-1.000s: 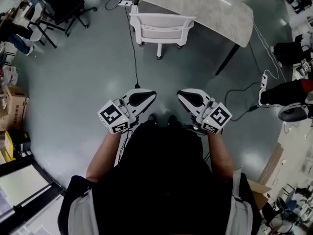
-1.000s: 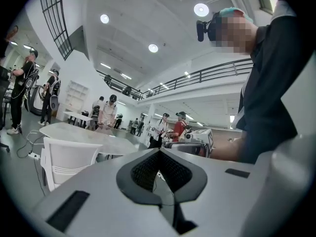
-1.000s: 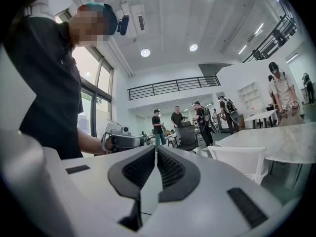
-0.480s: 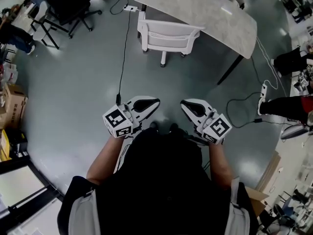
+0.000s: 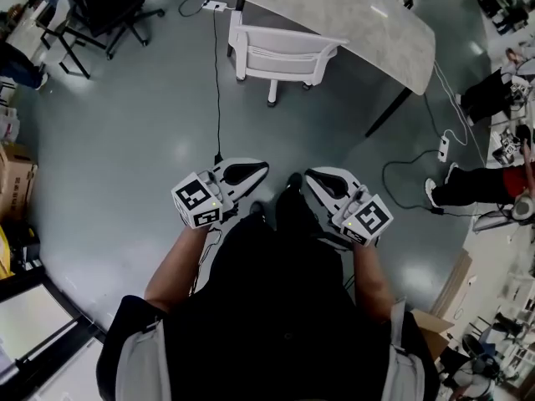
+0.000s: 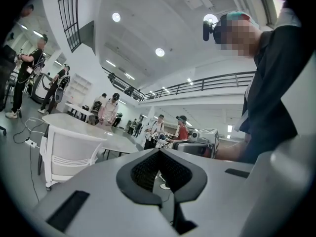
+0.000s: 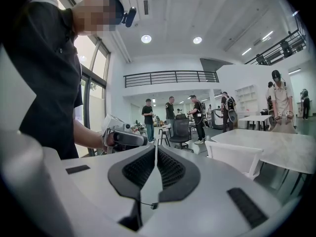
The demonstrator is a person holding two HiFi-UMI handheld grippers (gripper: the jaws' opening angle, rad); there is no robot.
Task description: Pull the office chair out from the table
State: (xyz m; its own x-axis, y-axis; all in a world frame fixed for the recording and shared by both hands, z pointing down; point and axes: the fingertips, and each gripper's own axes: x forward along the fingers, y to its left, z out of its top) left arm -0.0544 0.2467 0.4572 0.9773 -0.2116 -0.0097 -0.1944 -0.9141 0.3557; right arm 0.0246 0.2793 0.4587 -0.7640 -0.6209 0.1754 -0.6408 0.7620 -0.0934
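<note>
Since the earlier frame we have taken a step. A shoe point(image 5: 292, 182) now shows on the floor between the two grippers, and the near end of the black cable point(image 5: 218, 98) lies just ahead of the left one. The chair has kept its place at the worktop.

Nearest to us, the left gripper point(image 5: 255, 170) and the right gripper point(image 5: 318, 179) are held side by side, both well short of the office chair point(image 5: 280, 53) and pointing toward it. The jaws of each are pressed together with nothing between them, so they must spread before we can take hold.

Farther on, the chair stands with its slotted white back toward us. Its seat is tucked under the near edge of the pale worktop point(image 5: 359, 15), which lies beyond it.

We judge it to be a stiff moulded shell on a single stem, fairly light and likely to roll easily on this smooth floor. The top rail of the back point(image 5: 288, 37) looks like the best place to grip, one gripper toward each end. Pulling from one side alone would probably swivel the seat instead of drawing it out.

The smooth plastic may be slippery, so we want the jaws set well down over the rail. The cable runs along the floor just left of the chair, and a wheel could catch on it.
</note>
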